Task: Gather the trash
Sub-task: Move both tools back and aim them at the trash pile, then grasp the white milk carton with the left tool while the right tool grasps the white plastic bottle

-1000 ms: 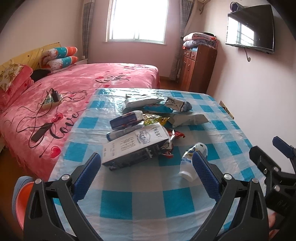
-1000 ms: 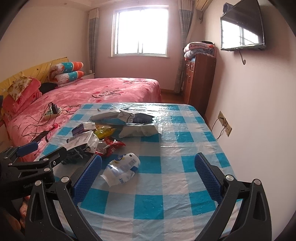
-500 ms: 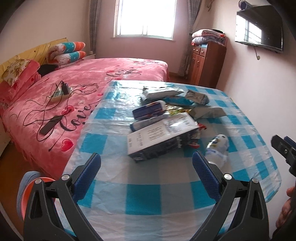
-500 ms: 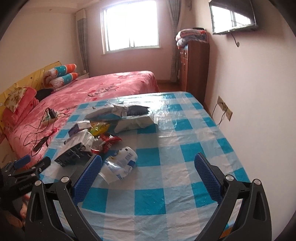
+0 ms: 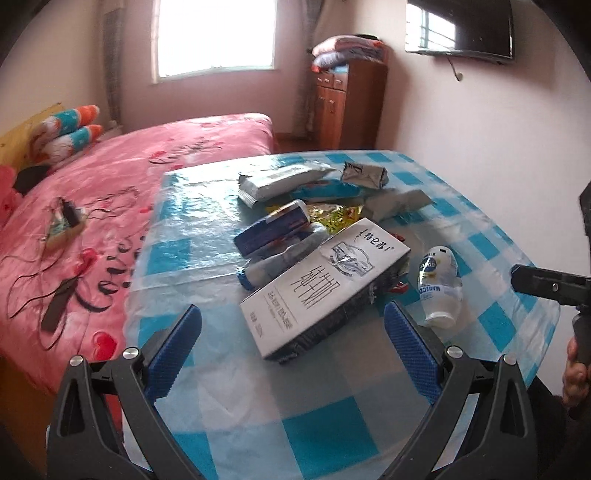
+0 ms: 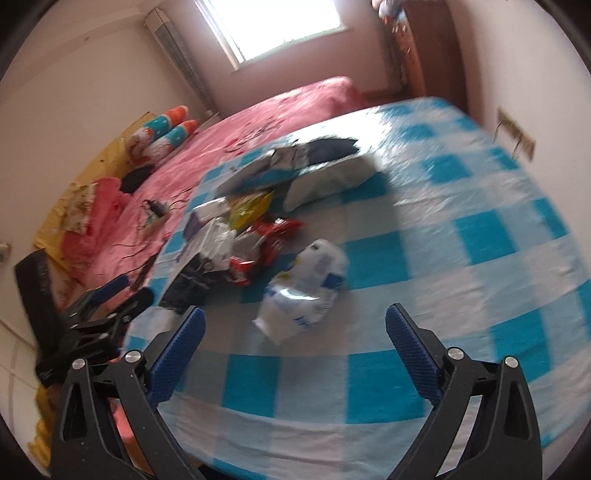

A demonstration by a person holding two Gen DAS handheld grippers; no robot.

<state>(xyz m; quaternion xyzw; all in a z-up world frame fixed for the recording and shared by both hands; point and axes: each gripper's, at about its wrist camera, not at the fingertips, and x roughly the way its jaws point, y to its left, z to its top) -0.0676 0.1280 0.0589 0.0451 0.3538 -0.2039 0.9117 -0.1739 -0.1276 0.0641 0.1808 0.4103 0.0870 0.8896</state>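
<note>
A pile of trash lies on the blue-checked table [image 5: 332, 417]. A white and black carton [image 5: 325, 284] lies nearest. A crushed white bottle [image 5: 437, 286] is to its right, also in the right wrist view [image 6: 306, 288]. Behind lie a blue box [image 5: 273, 229], a gold wrapper [image 5: 334, 216], a red wrapper [image 6: 269, 236] and silver snack bags [image 5: 280, 181]. My left gripper [image 5: 291, 347] is open and empty, just short of the carton. My right gripper [image 6: 293, 350] is open and empty, just short of the crushed bottle.
A pink bed [image 5: 110, 192] with cables and a charger stands left of the table. A wooden cabinet [image 5: 347, 103] with folded blankets stands at the back. A TV [image 5: 461, 29] hangs on the right wall. A wall socket [image 6: 515, 129] is right of the table.
Both grippers have pulled back and tilted down over the table's near edge. The left one swung left, the right one swung right and rolled. The trash has not moved. Both stay open.
</note>
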